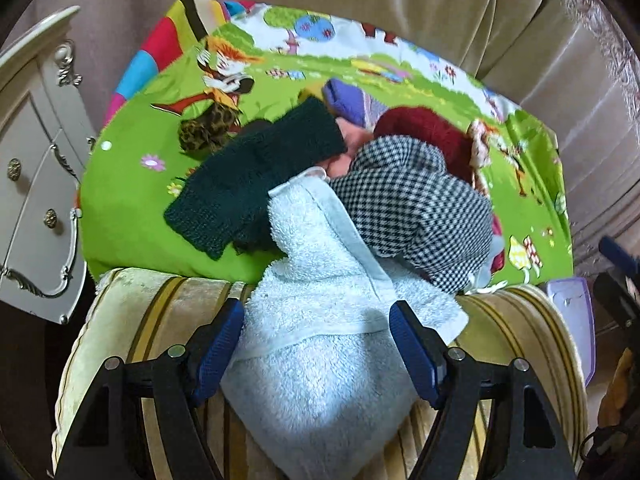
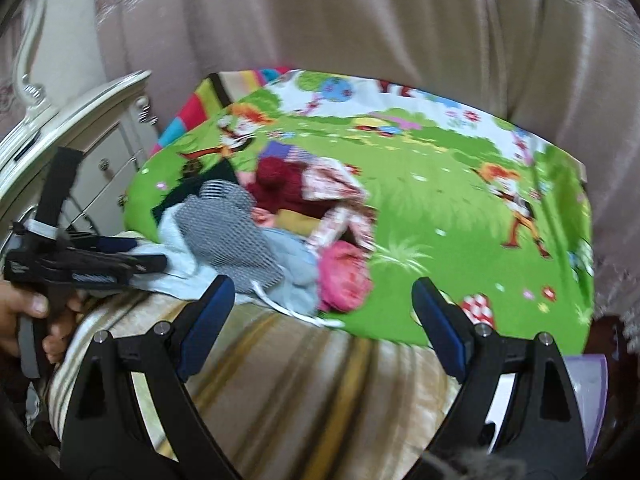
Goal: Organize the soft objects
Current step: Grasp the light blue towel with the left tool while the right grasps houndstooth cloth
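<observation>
Landmark: the pale blue towel [image 1: 320,280], draped off the near edge of the green cartoon bedspread [image 1: 128,208] onto a striped cream cushion [image 1: 132,320].
Soft pile: heaped on the bedspread just behind the towel's upper end.
Checked cloth [image 1: 416,208]: black and white, lying on the towel's far right part.
Dark green knit [image 1: 248,184]: touching the towel's left edge, spread flat on the bedspread.
Dark red knit [image 1: 420,128]: behind the checked cloth, farther from the towel.
Purple item [image 1: 348,100]: at the back of the pile, beyond the green knit.
Pink item [image 2: 344,276]: right of the towel in the right wrist view, at the bedspread's near edge.
Left tool [image 1: 316,344]: spread wide, one blue pad on each side of the towel's hanging part; whether the pads touch the terry I cannot tell.
Right tool [image 2: 324,316]: spread wide with nothing between its pads, over the cushion, right of the towel.
Hand [image 2: 28,312]: gripping the left tool's handle, left of the towel in the blurred right wrist view.
Dresser [image 1: 36,184]: white with metal knobs, well left of the towel.
Curtain [image 1: 360,4]: beige, behind the bed.
</observation>
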`<control>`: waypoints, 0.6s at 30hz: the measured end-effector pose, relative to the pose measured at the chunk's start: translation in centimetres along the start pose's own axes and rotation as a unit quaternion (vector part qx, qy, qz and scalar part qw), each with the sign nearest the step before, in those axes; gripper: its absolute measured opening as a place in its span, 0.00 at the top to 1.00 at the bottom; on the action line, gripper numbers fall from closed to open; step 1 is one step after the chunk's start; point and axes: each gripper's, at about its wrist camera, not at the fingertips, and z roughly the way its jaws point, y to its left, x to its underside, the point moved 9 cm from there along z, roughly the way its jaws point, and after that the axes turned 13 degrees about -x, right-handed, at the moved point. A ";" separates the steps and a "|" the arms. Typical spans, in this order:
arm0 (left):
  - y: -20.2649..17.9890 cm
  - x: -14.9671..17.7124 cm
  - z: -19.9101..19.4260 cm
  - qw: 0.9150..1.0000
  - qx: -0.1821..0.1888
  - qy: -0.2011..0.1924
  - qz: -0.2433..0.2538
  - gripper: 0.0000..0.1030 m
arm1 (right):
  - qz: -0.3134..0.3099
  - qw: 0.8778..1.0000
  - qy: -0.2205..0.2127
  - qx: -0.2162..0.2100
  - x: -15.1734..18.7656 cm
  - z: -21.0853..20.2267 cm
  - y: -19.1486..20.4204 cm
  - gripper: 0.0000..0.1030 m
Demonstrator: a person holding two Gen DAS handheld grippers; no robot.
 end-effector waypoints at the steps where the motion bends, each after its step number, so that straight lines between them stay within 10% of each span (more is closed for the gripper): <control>1: -0.1 0.0 0.2 1.000 0.001 0.002 0.003 0.29 | -0.007 1.000 0.004 -0.010 -0.4 0.7 0.7 0.11; 10: -0.2 0.2 0.0 1.000 0.031 -0.003 0.002 0.80 | -0.068 0.996 0.046 -0.041 -2.2 6.4 4.9 0.11; 18: 0.3 0.4 -1.1 0.998 0.053 -0.015 -0.021 0.85 | -0.089 0.992 0.076 -0.051 -2.9 10.9 6.9 0.11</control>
